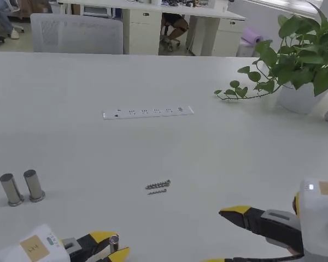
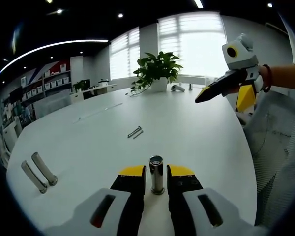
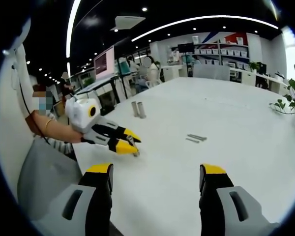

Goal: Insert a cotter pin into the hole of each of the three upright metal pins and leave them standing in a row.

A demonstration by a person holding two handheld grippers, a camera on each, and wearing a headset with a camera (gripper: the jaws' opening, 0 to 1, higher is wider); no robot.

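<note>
plainly, left claw [image 2: 156,173] pinches a smooth, cylindrical metal pin [image 2: 156,166] upright — right claw [image 3: 157,172] spread wide.

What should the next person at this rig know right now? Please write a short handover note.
Left gripper: fingers shut on one pin, which is upright with its base seemingly on the table, near the person.
Right gripper: open and empty, above the table on the right.
Two pins: upright, side by side, on the left, apart from the held one.
Cotters: lying loose together mid-table; count unclear.
Done: no cotter inserted, as far as the pictures show.
Left: stand the held pin in the row, then put a cotter through each pin's hole.
</note>
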